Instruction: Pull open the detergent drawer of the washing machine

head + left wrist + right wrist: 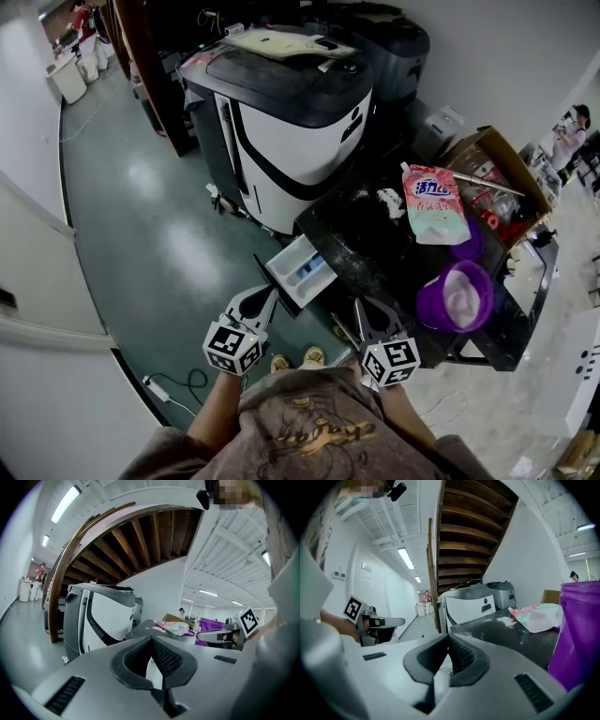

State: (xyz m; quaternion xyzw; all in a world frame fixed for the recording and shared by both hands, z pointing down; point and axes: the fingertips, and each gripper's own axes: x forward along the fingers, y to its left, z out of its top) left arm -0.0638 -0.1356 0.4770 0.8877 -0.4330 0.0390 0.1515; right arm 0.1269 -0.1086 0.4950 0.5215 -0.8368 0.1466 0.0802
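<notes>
The washing machine's black top (361, 239), dusted with white powder, shows in the head view. Its white detergent drawer (302, 270), with a blue insert, stands pulled out toward me. My left gripper (270, 292) points at the drawer's near left corner; whether it touches I cannot tell. Its jaws meet at the tips with nothing between them (151, 639). My right gripper (359, 305) hovers just right of the drawer at the machine's front edge. That one is shut and empty too (448, 636).
A pink detergent pouch (431, 204) and a purple tub (457, 295) sit on the machine's top. A cardboard box (497, 178) stands behind them. A large white and black machine (291, 112) is further back. A cable (178, 384) lies on the green floor at left.
</notes>
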